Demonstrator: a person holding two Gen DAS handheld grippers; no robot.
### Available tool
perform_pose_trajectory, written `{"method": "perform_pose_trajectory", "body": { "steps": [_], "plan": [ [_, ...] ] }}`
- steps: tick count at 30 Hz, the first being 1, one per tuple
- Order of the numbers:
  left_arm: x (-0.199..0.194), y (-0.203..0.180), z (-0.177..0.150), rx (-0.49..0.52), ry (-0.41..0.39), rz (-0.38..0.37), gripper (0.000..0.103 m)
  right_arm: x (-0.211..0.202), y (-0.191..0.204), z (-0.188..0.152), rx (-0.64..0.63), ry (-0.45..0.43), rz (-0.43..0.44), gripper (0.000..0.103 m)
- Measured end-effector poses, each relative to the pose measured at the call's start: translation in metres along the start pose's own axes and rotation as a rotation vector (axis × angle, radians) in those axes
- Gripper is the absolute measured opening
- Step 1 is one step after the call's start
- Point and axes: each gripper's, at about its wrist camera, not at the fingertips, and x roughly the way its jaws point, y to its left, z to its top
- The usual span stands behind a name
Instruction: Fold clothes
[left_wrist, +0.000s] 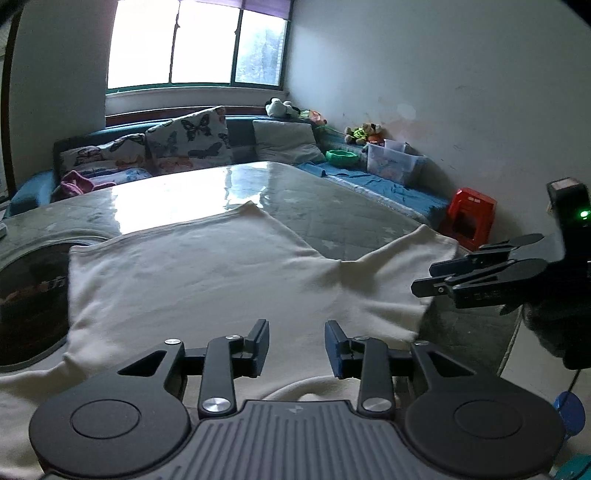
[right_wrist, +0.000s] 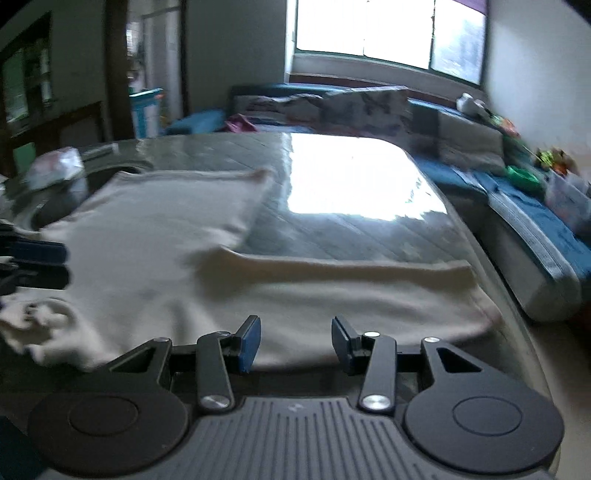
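Spread flat across the table (left_wrist: 332, 206), a cream shirt (left_wrist: 192, 280): soft, light, floppy. Best pinched at the sleeve (left_wrist: 417, 254) edge. Left gripper (left_wrist: 296, 347) over its near hem, right gripper (right_wrist: 295, 341) beside the sleeve, both parted, empty.

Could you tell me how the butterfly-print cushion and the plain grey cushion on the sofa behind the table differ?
The butterfly-print cushion is pale with dark butterflies all over it, while the plain grey cushion has no pattern. The butterfly-print cushion stands nearly upright against the sofa back; the plain grey cushion leans back lower, nearer the corner. The butterfly-print cushion lies left of the plain grey cushion, beside a second butterfly cushion. Both are roughly square and sit under the window.
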Motion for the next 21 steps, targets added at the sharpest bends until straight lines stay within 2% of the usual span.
{"method": "perform_pose_trajectory", "body": {
  "steps": [17,21],
  "plan": [
    [0.015,-0.02,0.003,0.036,0.036,-0.024,0.042,0.023,-0.093,-0.012,0.226,0.008,-0.254,0.042],
    [0.019,-0.023,0.003,0.041,0.043,-0.027,0.044,0.029,-0.103,-0.014,0.278,0.006,-0.273,0.042]
  ]
}}
